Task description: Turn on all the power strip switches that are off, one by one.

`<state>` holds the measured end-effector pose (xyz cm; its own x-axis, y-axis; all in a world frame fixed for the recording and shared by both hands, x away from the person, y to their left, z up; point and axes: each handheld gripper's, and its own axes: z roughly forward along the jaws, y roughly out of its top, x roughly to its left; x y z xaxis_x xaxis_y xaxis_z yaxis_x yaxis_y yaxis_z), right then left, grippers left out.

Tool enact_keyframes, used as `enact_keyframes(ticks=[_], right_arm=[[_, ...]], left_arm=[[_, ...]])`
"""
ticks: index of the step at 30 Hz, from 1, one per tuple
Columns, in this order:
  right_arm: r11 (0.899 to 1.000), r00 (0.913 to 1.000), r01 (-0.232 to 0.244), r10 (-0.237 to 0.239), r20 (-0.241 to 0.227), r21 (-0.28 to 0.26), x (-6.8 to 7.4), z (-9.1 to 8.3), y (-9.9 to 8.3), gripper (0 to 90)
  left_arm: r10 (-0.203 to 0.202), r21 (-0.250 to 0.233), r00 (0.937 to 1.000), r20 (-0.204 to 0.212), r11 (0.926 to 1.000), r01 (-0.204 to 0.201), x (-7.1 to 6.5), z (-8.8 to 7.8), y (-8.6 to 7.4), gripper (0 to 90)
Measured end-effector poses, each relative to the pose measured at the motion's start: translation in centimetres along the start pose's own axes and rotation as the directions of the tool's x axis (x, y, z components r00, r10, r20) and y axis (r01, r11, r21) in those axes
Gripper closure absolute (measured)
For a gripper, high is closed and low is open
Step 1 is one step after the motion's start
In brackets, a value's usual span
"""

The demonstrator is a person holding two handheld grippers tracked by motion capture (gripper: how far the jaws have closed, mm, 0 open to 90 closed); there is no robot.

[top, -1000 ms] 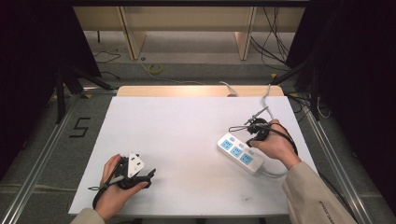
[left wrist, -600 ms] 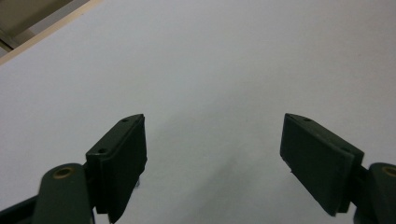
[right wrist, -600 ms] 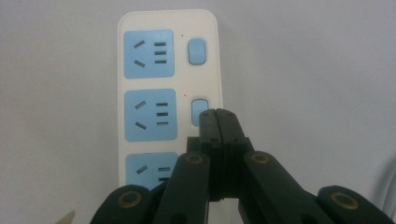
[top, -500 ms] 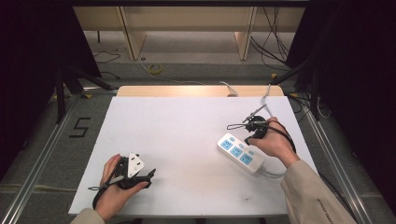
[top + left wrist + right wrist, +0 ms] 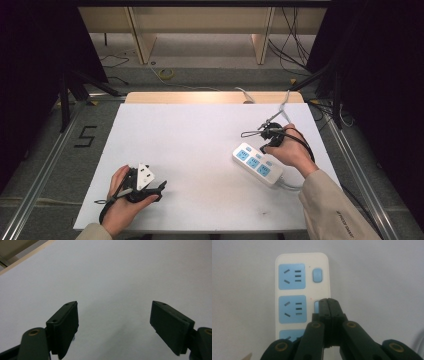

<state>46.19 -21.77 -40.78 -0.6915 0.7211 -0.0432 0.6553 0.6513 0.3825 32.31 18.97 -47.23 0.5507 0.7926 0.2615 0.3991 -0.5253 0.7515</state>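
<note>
White tabletop (image 5: 200, 145): right claw (image 5: 327, 301), shut, tips the power strip's (image 5: 294, 290) middle switch (image 5: 316, 306); left claw (image 5: 113, 325) gapes, resting.

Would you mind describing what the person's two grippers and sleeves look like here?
Both are black, hand-held tools. The left gripper carries a grey three-cornered plate on top, and its two flat rectangular pads look dark and matte. The right gripper has slim black linkage arms with brass-coloured pivot rivets, and a black cable loops off it. The right sleeve is beige.
</note>
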Motion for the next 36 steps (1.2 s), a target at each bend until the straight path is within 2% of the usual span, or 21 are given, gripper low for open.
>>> enact_keyframes(ticks=[36], right_arm=[[1.000, 0.9998, 0.019, -0.019, 0.000, 0.006, 0.4, 0.7, 1.9, 90.0]], left_arm=[[0.003, -0.002, 1.0000, 0.002, 1.0000, -0.003, 0.0, 0.0, 0.0, 23.1]])
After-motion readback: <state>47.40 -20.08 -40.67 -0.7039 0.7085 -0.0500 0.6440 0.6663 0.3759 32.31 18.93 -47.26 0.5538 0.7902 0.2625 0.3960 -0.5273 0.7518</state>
